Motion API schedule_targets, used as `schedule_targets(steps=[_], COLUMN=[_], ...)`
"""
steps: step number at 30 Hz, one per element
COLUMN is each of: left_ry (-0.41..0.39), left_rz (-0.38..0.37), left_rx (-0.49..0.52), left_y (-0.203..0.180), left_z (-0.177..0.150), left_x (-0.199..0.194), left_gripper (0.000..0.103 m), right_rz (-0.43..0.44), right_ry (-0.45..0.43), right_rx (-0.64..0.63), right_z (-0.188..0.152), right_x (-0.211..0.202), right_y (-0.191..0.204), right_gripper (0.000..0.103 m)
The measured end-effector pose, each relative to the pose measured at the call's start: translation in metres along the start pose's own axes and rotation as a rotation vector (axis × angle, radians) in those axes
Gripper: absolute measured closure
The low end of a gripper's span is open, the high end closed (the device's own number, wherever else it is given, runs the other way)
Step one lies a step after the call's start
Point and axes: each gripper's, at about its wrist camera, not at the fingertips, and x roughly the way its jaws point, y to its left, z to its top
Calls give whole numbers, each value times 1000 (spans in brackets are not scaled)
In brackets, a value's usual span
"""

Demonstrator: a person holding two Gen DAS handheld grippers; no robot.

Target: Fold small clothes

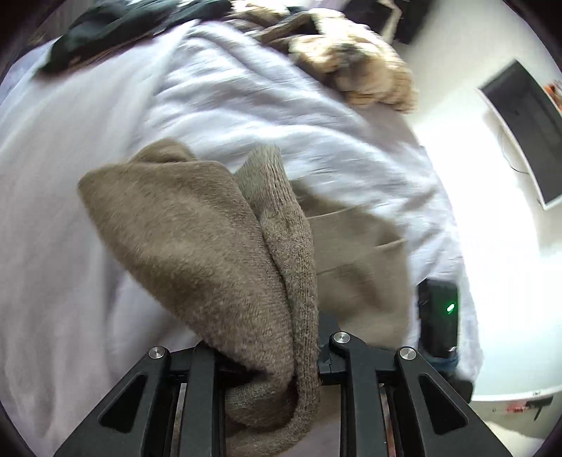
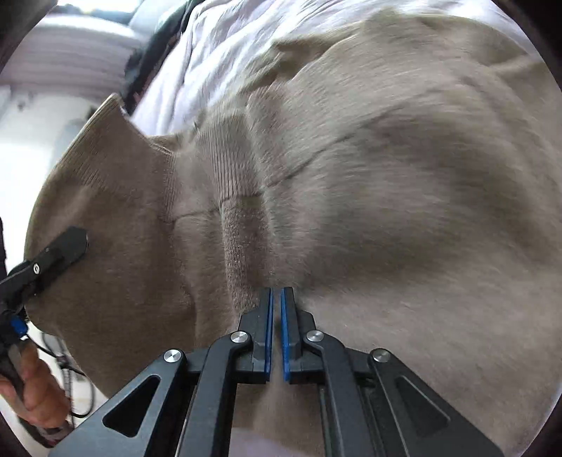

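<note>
Your right gripper (image 2: pixel 276 298) is pinching almost fully closed, its blue pads (image 2: pixel 269 330) biting a thin fold of the brown knit sweater (image 2: pixel 351 211) right at the tips, so you are relying on very little cloth there; if the weight of the hanging body pulls across the pads, that fold is likely to slide out and the garment will drop in a heap. Your left gripper (image 1: pixel 267 355) is standing narrowly parted with a thick bunch of the same sweater (image 1: pixel 196 246) stuffed between its fingers, cuff or hem rib included; the cloth is hiding the pads, so you cannot be sure how firmly it is clamped. Seen from the right wrist camera, one left finger (image 2: pixel 59 253) is lying over the sweater's edge near the ribbed collar (image 2: pixel 105 147), with your hand (image 2: pixel 35 383) below it. The sweater is hanging between both grippers above the pale lilac bedsheet (image 1: pixel 246 105), partly draped on it. Because you are gripping a wad on the left and a sliver on the right, the fold line is likely to be coming out skewed. Farther out, a fluffy tan item (image 1: pixel 358 66) and dark clothes (image 1: pixel 123 24) are lying on the sheet; swinging the sweater wide could drag them along. The black device with a green light (image 1: pixel 439 316) at the bed's edge could also get knocked.
</note>
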Motion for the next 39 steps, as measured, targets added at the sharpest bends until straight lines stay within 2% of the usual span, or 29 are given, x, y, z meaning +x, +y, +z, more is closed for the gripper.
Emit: schedule_targets(steps=[4,7,9,10,11,15,16,17,18,20,21,22,23,25,26,28,33,34,35,37,38,39], left_ry=[4,25,45,60,78,78,69,52,4,-76,-74,-75,-79,-74,-59,-42,-17,-9,1,6,7,4], left_rz=[-59,-89,-37,2,22,23,28,42,76,131,149,179,202,236,261,296,425,432,427,423,425,423], left_rx=[124,235,294,314,325,306,303,296,279,257,247,217,185,129,93,57,10,-4,-20,-39,-45,-41], left_y=[-75,-134,-161,-169,-174,-170,-165,-158,-149,-130,-123,-110,-98,-76,-61,-43,-7,-2,3,7,6,3], left_z=[12,14,10,7,4,-4,-5,-4,-3,-2,-1,0,2,3,1,-4,-22,-25,-28,-30,-30,-29], left_x=[19,56,84,95,103,98,94,87,77,56,52,49,47,48,50,55,67,69,72,73,74,73], left_gripper=[80,80,79,79,79,76,51,32,9,9,9,9,9,9,9,9,9,9,9,9,9,9], right_rz=[104,161,172,178,221,359,388,438,479,567,608,646,705,773,766,694,417,359,280,189,164,184], right_ry=[-100,-146,-153,-148,-139,-167,-180,-201,-216,-245,-259,-273,-294,-307,-291,-242,-89,-61,-26,1,-28,-70], right_rx=[77,156,234,264,317,423,439,468,492,557,586,615,644,656,646,593,326,287,243,187,143,102], right_z=[-5,-8,-11,-25,-30,-43,-44,-46,-46,-50,-53,-53,-54,-56,-53,-42,-4,1,12,19,28,28], right_x=[-52,-74,-75,-83,-78,-72,-81,-83,-84,-92,-90,-85,-82,-85,-84,-81,-78,-74,-69,-61,-66,-77], right_y=[-33,-66,-93,-109,-123,-143,-158,-164,-171,-187,-193,-196,-200,-202,-200,-190,-139,-131,-120,-109,-91,-83], right_gripper=[98,96,96,94,93,93,93,93,93,91,87,63,35,33,33,33,35,39,56,91,91,92])
